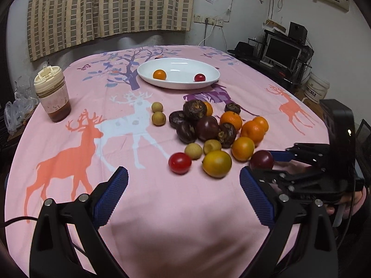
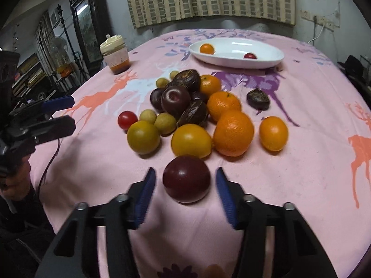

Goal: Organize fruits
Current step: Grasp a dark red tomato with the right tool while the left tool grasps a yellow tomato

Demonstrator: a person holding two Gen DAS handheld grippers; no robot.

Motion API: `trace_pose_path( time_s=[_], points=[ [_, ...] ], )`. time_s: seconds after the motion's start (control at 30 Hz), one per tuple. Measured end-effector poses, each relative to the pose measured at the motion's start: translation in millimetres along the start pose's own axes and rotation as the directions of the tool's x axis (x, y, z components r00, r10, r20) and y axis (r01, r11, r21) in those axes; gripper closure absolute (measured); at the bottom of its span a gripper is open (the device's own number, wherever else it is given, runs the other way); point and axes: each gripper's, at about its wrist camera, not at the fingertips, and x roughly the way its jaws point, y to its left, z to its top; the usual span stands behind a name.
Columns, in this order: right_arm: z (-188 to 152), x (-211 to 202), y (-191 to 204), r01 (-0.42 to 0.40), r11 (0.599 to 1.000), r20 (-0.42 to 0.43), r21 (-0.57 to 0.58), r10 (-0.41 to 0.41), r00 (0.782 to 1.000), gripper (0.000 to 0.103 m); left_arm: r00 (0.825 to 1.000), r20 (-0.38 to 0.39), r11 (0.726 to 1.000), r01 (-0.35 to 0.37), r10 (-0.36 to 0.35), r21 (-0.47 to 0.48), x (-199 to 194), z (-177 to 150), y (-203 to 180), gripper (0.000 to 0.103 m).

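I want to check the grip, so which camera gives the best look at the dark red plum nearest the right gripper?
The right wrist view: the dark red plum sits large and whole between the right gripper jaws, a gap showing on each side. The left wrist view shows it small, at the side, with one jaw beside it.

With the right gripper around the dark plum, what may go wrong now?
1. The dark plum is round and smooth, and the right gripper pads do not yet press it, so it may roll or squirt out.
2. The yellow fruit lies just behind; a push forward may scatter the pile.
3. The white dish is far across the table, so a weak grip may drop it.
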Motion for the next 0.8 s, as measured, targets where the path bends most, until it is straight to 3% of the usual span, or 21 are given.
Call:
trace_pose_path(
  time_s=[0.03,0.13,0.3,0.37,0.67,0.8],
  points=[
    [1.2,2.4,-1.4,0.004,1.0,-0.005,0.004,-0.004,1.0,0.063,1.0,-0.002,1.0,0.005,-0.005,0.002,-1.2,-2.1,-2.3,0.008],
    [-3.7,-1.1,-4.1,-0.002,1.0,-0.001,0.023,0.002,1.0,0.063,0.999,-0.005,0.999,0.041,-0.041,0.012,-1.3,-4.5,-10.4,0.009],
    [-15.6,-29.3,-14.6,-0.004,0.996,0.065,0.094,-0.002,0.998,0.063,0.996,-0.064,0.997,0.065,-0.062,0.046,26.4,-1.4,-29.7,0.037],
    [-21.8,-39.3,-17.6,0.005,0.995,0.077,0.104,-0.013,0.997,0.063,0.996,-0.082,0.997,0.05,-0.045,0.064,39.5,0.1,-37.5,0.043],
    [-31.4,-56.7,-29.9,0.001,0.991,0.114,0.132,-0.016,0.993,0.063,0.991,-0.131,0.995,0.027,-0.014,0.096,68.8,5.7,-51.0,0.043],
    [-32.1,-55.9,-33.6,-0.003,0.99,0.114,0.14,-0.013,0.993,0.063,0.99,-0.143,0.994,0.004,0.011,0.108,77.6,7.0,-52.7,0.057]
  ],
)
